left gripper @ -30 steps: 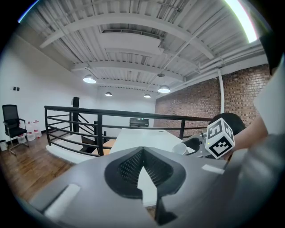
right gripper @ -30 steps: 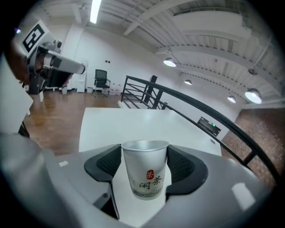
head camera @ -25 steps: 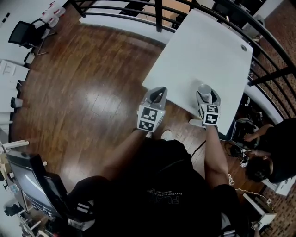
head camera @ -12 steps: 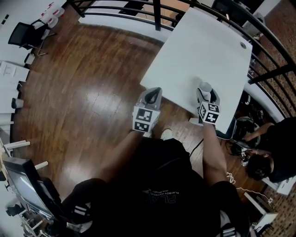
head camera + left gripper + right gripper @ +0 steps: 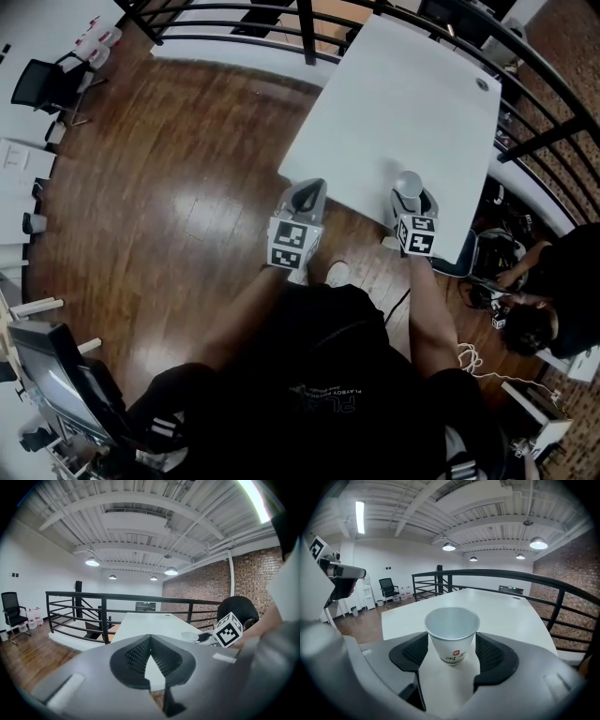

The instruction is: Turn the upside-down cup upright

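Observation:
A white paper cup (image 5: 452, 634) with a red print stands mouth up on the white table (image 5: 506, 606), near its front edge. My right gripper (image 5: 451, 651) is around it, with both pads against the cup's sides. In the head view the cup (image 5: 409, 182) shows just ahead of the right gripper (image 5: 411, 195). My left gripper (image 5: 305, 192) hovers at the table's near left edge, apart from the cup. Its fingertips meet and it holds nothing (image 5: 150, 639). In the left gripper view the cup (image 5: 191, 636) appears small at the right.
A black railing (image 5: 234, 23) runs along the far side of the table (image 5: 403, 94). Wooden floor (image 5: 169, 169) lies to the left. A person in black (image 5: 553, 281) crouches at the right, beyond the table. An office chair (image 5: 47, 84) stands far left.
Both grippers have shifted slightly left and farther onto the table's edge. The cup stays between the right gripper's pads, mouth up.

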